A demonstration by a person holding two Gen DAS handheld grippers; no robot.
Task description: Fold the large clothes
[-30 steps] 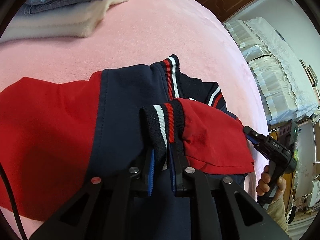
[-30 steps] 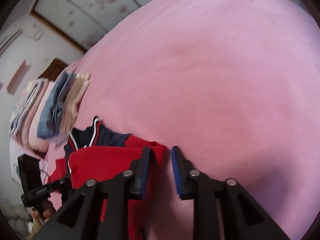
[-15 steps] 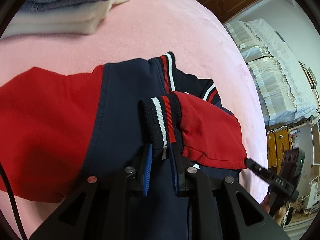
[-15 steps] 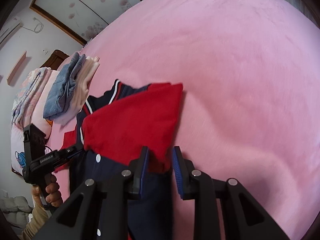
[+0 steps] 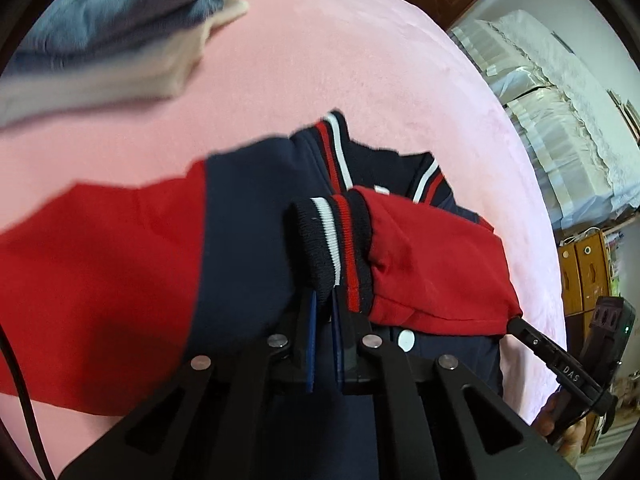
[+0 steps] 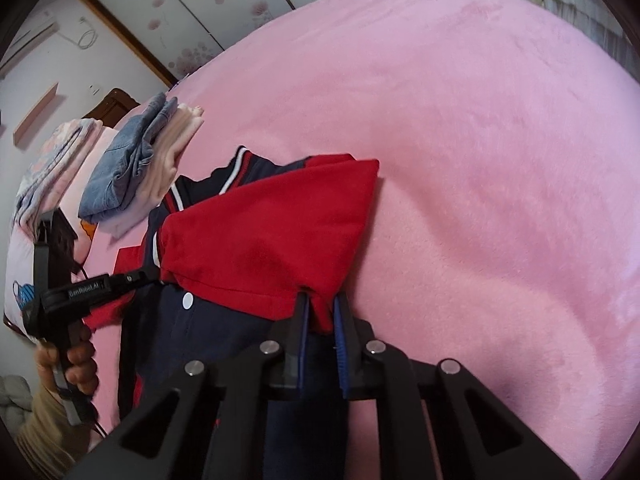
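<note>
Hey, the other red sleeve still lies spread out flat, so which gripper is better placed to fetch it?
Probably left. The left gripper pinches the striped cuff right beside the spread sleeve; the right gripper, closing on the folded sleeve, sits at the far edge.

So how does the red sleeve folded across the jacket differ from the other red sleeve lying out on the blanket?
The folded red sleeve lies doubled over the navy jacket body; the outstretched red sleeve lies out sideways on the pink blanket. The folded one shows its striped cuff and is gripped by tools; the outstretched one's cuff is out of view. Both are the same red fabric.
</note>
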